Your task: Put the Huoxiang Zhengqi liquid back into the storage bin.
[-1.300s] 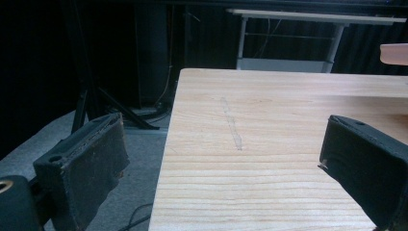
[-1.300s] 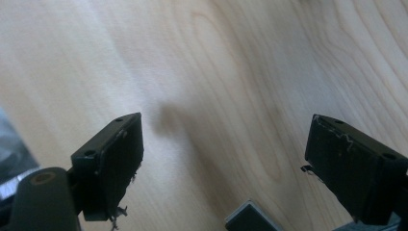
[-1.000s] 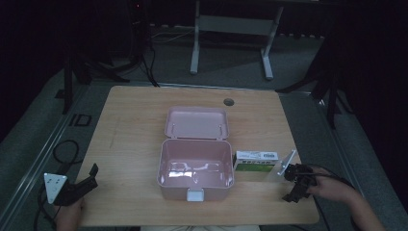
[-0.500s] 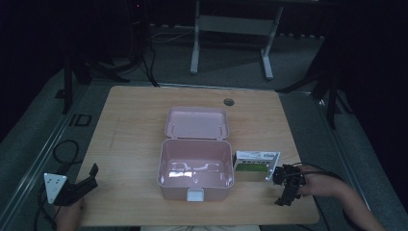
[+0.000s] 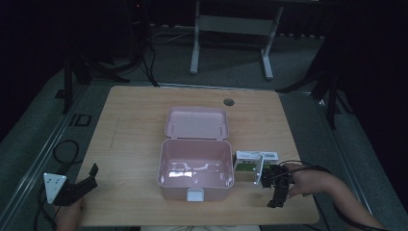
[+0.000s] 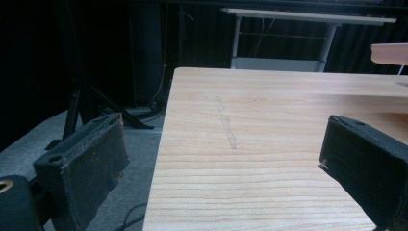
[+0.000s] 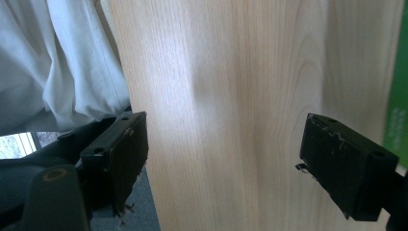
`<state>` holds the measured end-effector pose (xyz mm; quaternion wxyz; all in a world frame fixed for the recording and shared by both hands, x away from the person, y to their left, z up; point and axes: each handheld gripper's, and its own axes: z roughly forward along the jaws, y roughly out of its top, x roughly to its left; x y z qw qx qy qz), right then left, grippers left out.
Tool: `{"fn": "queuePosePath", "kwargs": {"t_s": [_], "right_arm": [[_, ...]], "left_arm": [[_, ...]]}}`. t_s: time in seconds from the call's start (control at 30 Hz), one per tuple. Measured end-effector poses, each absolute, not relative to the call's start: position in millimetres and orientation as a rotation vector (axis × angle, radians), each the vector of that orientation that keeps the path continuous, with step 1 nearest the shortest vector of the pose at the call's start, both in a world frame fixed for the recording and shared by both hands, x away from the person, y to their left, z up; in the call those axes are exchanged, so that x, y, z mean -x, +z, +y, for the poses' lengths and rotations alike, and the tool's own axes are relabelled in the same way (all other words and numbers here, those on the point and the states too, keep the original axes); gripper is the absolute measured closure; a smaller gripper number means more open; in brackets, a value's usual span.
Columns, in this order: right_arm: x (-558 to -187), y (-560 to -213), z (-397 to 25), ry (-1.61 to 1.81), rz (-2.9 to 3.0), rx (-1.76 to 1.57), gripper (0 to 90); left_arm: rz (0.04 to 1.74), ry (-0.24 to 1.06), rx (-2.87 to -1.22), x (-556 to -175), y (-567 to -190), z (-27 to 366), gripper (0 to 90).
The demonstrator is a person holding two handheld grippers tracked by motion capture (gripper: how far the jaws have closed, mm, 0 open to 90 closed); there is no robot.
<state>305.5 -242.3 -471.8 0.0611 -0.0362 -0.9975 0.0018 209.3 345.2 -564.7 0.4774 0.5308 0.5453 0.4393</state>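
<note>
At the near left corner of the wooden table (image 5: 130, 144) the left gripper (image 5: 89, 177) sits in the person's left hand (image 5: 70, 216), its grey three-cornered plate on top and its tips pointing right and a little far. In the left gripper view its jaws stand wide apart with bare wood between them, one jaw hanging past the table's left edge over the grey floor (image 6: 139, 144). In the middle of the table lies a pink box (image 5: 196, 171), open, its lid (image 5: 196, 123) folded back flat on the far side and a white latch on its near wall. Just beside the box's right wall stands a small white and green carton (image 5: 248, 164). The right gripper (image 5: 275, 201) is just near and right of that carton, held by the right hand (image 5: 303, 180), tips pointing toward the near edge of the table. In the right gripper view its jaws are spread wide over bare wood, gripping nothing; a strip of the carton's green shows at that view's right edge, and white cloth (image 7: 62, 62) at its left
</note>
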Motion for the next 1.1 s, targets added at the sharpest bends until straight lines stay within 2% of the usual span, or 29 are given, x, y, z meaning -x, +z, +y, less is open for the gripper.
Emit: {"fn": "queuePosePath", "kwargs": {"t_s": [0.13, 0.37, 0.47, 0.67, 0.93, 1.1], "right_arm": [[-307, -462, -233, 0.02, -2.995, 0.065, 14.2], [-310, -445, -222, 0.036, -3.06, 0.007, 15.2], [-313, -432, -217, 0.014, -3.072, -0.015, 20.2], [-322, -417, -216, -0.005, -3.108, -0.04, 21.8], [-351, -391, -215, -0.044, -3.163, 0.011, 21.9], [-363, -387, -211, -0.061, -3.194, -0.018, 26.1]], "left_arm": [[1.331, 1.072, -1.298, -209, -565, 345, 2.6], [1.328, 1.072, -1.302, -209, -565, 345, 2.6], [1.329, 1.071, -1.302, -210, -565, 345, 2.6], [1.33, 1.07, -1.303, -210, -565, 345, 2.6], [1.329, 1.07, -1.305, -210, -565, 345, 2.6], [1.33, 1.067, -1.305, -210, -565, 345, 2.6]]}}
